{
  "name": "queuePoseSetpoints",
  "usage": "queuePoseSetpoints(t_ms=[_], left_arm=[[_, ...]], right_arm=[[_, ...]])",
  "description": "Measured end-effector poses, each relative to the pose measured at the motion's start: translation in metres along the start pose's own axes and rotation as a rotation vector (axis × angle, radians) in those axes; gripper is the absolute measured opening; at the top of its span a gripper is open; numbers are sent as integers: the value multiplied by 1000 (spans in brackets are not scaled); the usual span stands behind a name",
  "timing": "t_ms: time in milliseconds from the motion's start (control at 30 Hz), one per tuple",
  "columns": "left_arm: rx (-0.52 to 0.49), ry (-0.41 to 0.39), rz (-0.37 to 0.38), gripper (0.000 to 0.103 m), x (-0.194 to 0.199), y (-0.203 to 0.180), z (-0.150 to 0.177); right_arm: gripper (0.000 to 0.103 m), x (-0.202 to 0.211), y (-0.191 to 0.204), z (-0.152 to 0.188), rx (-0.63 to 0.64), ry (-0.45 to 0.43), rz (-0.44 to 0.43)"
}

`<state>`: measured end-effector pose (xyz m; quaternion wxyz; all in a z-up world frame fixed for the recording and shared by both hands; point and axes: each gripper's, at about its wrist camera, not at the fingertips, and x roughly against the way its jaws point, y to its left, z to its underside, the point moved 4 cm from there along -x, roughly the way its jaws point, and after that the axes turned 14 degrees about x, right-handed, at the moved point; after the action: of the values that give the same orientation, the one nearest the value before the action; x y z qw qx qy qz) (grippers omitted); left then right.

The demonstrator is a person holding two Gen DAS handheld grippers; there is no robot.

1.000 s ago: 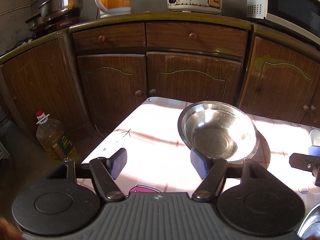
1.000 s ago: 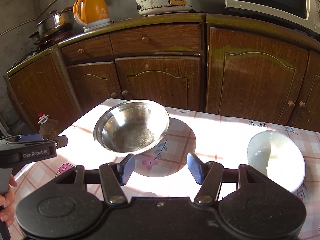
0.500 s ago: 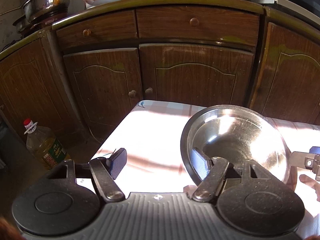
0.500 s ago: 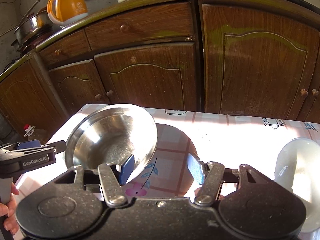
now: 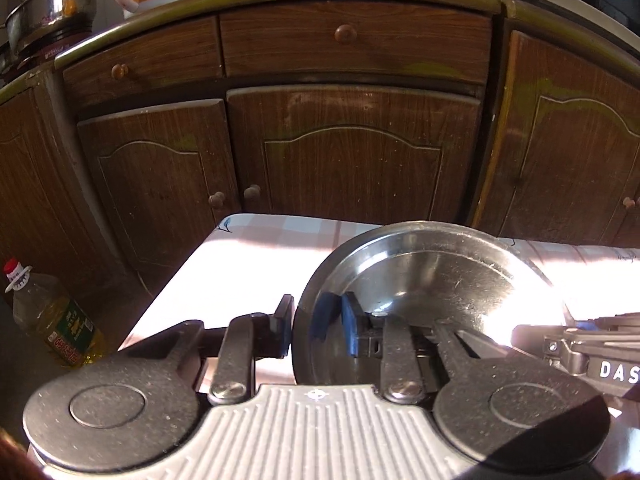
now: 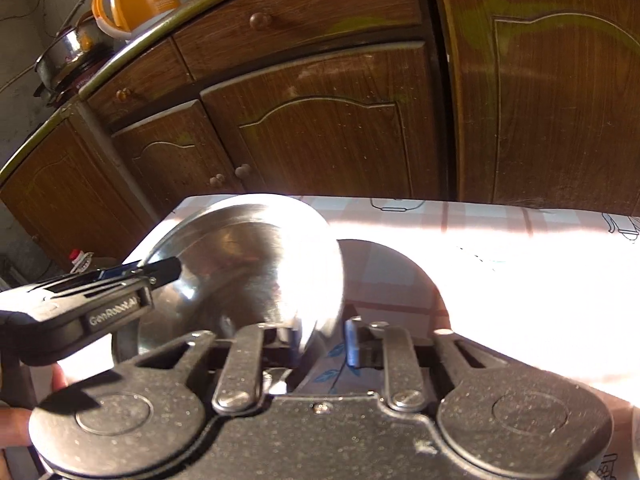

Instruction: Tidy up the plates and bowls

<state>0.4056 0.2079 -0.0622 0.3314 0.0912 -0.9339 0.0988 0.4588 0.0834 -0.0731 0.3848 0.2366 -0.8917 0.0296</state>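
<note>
Steel bowl [image 5: 436, 280]: on the counter [image 5: 248, 264], near its corner, tilted
Left hand-held gripper [image 5: 314, 326]: closing, clamped on the bowl's near-left rim
Right hand-held gripper [image 6: 320, 340]: clamped on the bowl's right rim [image 6: 332, 280]

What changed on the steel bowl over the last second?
Both claws came forward and down to the steel bowl. The left claw is closing on its left rim; the right claw has clamped the opposite rim. The table and oil bottle stayed put.
</note>
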Motion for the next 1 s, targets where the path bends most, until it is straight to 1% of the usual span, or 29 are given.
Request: queuePoseSetpoints(t_ms=[33, 133, 267, 500, 600, 867, 1000], left_arm=[[4, 3, 6, 26, -1, 2, 2], [73, 22, 56, 24, 6, 11, 4], [65, -5, 48, 24, 24, 10, 8], [61, -23, 43, 23, 70, 15, 8], [45, -35, 29, 23, 96, 14, 16], [54, -60, 10, 23, 174, 13, 54], [43, -66, 6, 23, 204, 10, 68]], right_arm=[[21, 1, 1, 0, 4, -4, 13], [20, 8, 1, 2, 0, -22, 7], [20, 24, 11, 4, 48, -44, 17], [20, 63, 30, 10, 75, -64, 8], [20, 87, 38, 21, 73, -69, -2], [20, 159, 61, 60, 95, -71, -11], [20, 192, 69, 80, 94, -79, -16]])
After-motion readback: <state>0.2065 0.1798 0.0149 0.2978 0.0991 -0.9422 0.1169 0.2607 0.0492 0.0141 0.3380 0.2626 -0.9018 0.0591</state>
